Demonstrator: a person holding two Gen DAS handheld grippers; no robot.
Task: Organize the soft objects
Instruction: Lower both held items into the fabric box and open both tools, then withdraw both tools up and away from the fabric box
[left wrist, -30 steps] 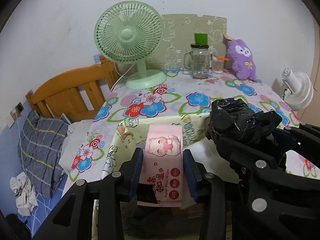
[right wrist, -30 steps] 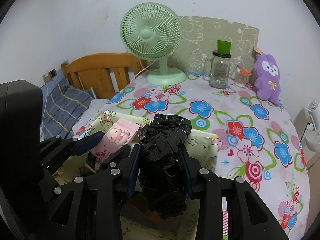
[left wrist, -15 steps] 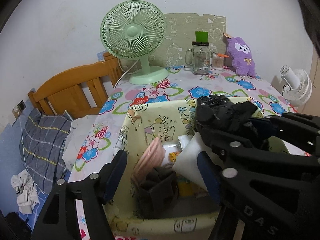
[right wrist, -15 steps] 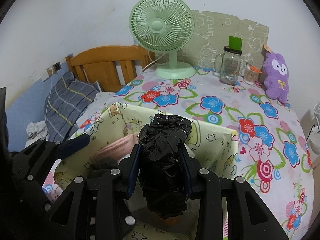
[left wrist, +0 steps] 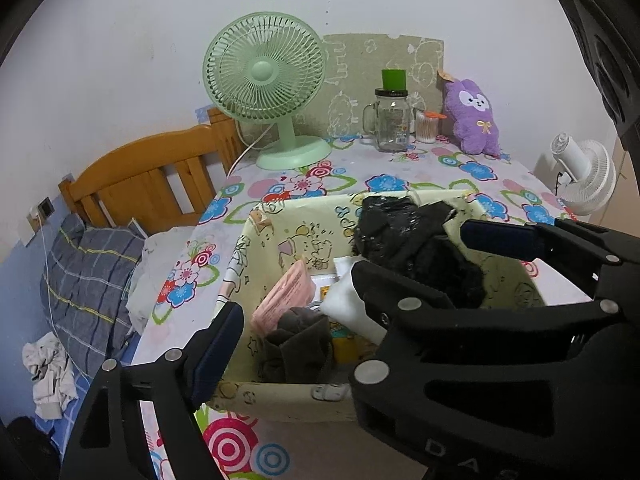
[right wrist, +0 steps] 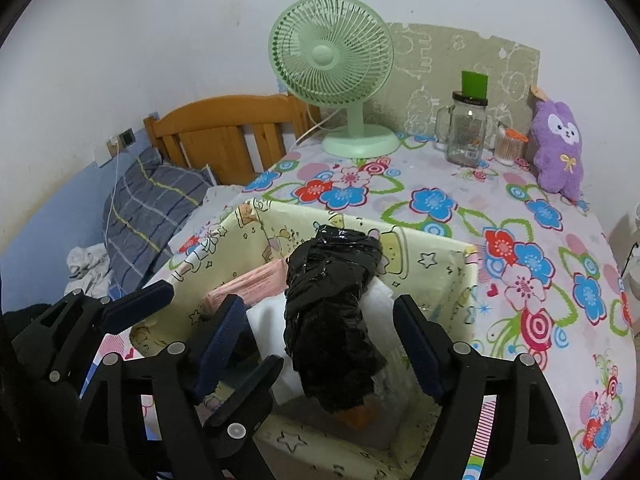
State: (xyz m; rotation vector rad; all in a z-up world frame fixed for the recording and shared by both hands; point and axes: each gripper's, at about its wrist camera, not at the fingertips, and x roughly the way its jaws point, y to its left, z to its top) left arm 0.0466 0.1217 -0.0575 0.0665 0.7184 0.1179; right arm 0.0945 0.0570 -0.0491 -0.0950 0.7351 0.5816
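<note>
1. right gripper (right wrist: 320, 344): spread wide now, pads clear of the black bag (right wrist: 332, 312) on both sides; clamped on it half a second ago.
2. black bag: released, standing between the open right fingers, lower end down in the bin (right wrist: 440, 248), leaning on white padding.
3. left gripper (left wrist: 288, 344): also spread, holding nothing; pinching the pink pack (left wrist: 286, 294) a second ago.
4. pink pack: dropped in the bin, just ahead of the left fingers, tilted against the wall beside a grey cloth (left wrist: 298, 344).
5. meaning: both soft items stowed; this pair likely done.
6. next, probably: back both tools out without snagging the bag, which looks light and crinkly.
7. purple plush (right wrist: 558, 146): far ahead on the table, possibly the next pick.
</note>
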